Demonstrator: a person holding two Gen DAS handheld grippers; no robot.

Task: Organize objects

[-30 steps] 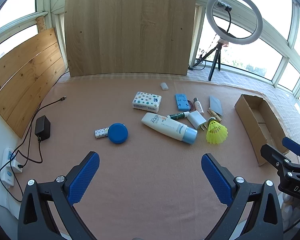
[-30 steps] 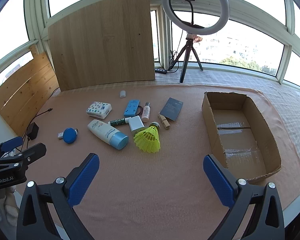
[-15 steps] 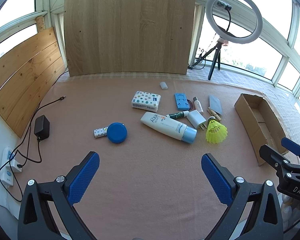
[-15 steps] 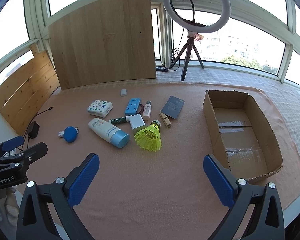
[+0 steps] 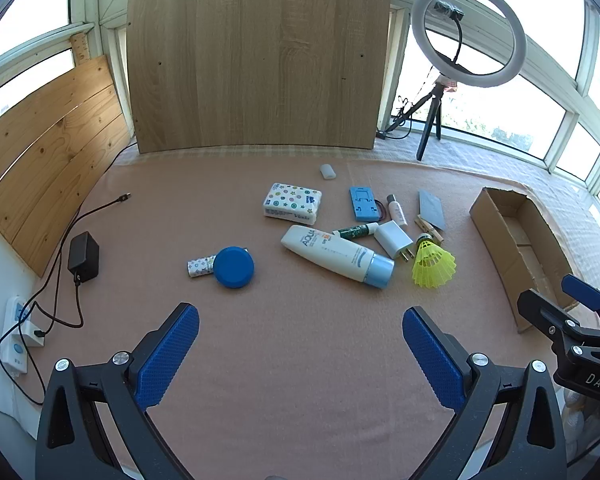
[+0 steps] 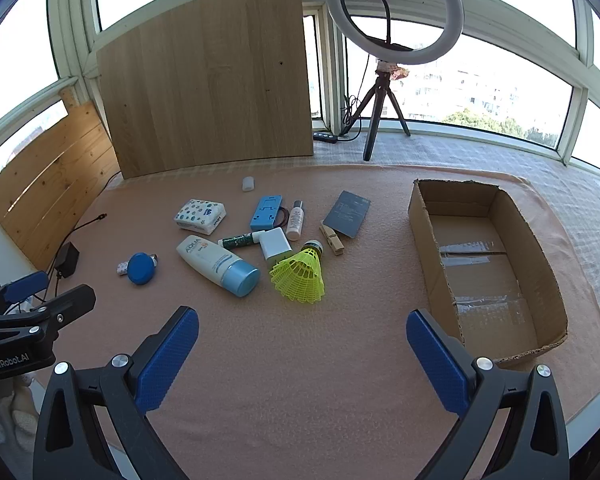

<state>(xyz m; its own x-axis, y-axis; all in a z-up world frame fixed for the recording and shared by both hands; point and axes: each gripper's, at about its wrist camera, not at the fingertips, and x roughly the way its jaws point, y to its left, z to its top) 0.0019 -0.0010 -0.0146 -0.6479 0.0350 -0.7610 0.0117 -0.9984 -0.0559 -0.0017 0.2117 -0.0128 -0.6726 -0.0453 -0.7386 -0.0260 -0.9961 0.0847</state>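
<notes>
Honestly, nothing's sorted yet: the cardboard box sits empty on the right, presumably the drop spot, while the sunscreen tube, yellow shuttlecock and blue lid lie loose mid-table. Left gripper and right gripper both hover spread wide, holding nothing.

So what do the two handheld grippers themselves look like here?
Both are alike: black angular frames with silver screws, and blue, textured pads on the fingers. The left gripper reads "GenRobot.AI" in white on its body, the right gripper "DAS". No sleeves or cables show.
</notes>
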